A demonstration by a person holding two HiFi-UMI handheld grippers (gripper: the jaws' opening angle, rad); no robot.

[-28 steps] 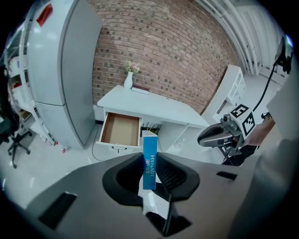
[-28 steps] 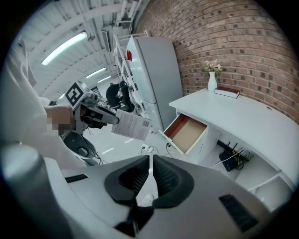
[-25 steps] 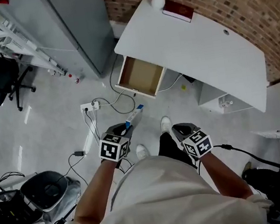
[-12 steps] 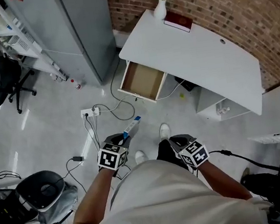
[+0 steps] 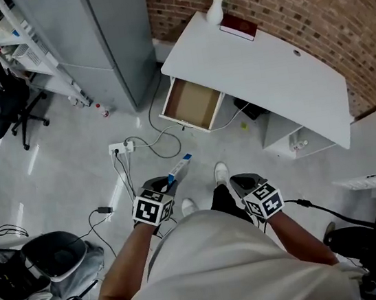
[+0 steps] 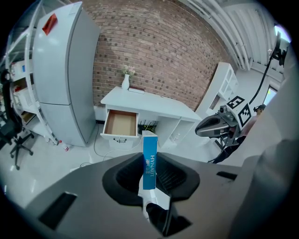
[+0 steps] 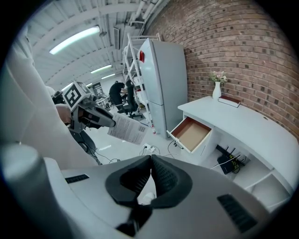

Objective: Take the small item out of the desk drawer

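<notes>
Your left tongs (image 6: pixel 149 164) are clamped on the small blue-and-white box (image 6: pixel 149 145), which stands upright between the pads, well away from the desk (image 5: pixel 268 79) and out over the floor; the drawer (image 5: pixel 192 103) hangs open at the desk's vase (image 5: pixel 214 12) end; your right tongs (image 7: pixel 150 168) are pressed together and empty, also well clear of the desk.

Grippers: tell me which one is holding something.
The left gripper: a blue-and-white box is clamped in it. The right gripper is shut and empty.
</notes>
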